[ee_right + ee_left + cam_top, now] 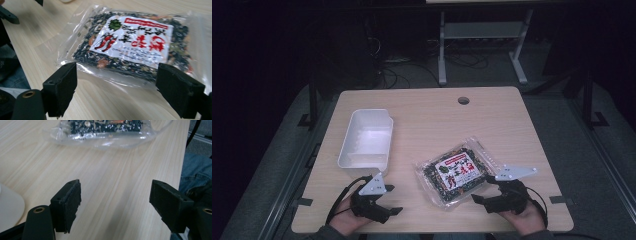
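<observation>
Left tool (115,202) wide open over bare counter (105,175), holding nothing. Right tool (116,87) equally wide, empty, jaws just short of clear snack packet (132,42). White tub (366,137) just beyond left tool.

The packet (105,130) is running off the top edge in the left gripper view, and its label print (455,170) is reading too small from above. The tub (8,210) is showing as a cut-off white corner.
</observation>
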The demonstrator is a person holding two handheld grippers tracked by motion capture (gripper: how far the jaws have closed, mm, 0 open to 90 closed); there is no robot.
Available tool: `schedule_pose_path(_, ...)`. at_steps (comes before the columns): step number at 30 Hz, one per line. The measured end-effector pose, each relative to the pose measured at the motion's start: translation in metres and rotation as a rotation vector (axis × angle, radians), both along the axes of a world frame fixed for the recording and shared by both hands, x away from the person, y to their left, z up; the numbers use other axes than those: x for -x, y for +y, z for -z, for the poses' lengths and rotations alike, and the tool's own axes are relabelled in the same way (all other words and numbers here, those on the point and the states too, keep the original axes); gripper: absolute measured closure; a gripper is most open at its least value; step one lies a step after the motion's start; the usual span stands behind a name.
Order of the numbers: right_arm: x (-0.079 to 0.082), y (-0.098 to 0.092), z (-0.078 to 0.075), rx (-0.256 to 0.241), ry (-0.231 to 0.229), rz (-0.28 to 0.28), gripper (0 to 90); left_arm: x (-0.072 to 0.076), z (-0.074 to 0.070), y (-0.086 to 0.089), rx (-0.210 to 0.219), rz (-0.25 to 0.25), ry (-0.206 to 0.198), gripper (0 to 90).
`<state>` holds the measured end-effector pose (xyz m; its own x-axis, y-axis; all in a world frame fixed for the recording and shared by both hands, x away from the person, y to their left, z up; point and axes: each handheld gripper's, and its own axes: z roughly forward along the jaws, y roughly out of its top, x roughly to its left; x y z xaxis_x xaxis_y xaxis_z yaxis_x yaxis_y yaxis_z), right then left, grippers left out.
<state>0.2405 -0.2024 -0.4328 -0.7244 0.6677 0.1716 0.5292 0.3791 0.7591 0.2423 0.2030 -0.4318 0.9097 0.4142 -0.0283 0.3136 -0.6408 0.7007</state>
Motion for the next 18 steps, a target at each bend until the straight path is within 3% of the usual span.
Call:
schedule_pose_path(7,-0.001,-0.016,-0.003,-0.014,0.001,0.051,16.0,-0.006,-0.008,-0.016,0.0,0.01,-0.01,25.2)
schedule_pose_path(11,-0.01,-0.025,-0.001,-0.025,0.037,0.08,15.9,-0.015,-0.012,-0.029,0.006,0.016,-0.014,27.6)
schedule_pose_path(13,-0.012,-0.029,-0.001,-0.03,0.037,0.104,16.1,-0.022,-0.014,-0.041,-0.011,0.019,-0.029,28.4)
schedule_pose_path(18,-0.021,-0.04,-0.003,-0.056,0.032,0.157,16.3,-0.032,-0.014,-0.055,-0.02,0.02,-0.023,29.3)
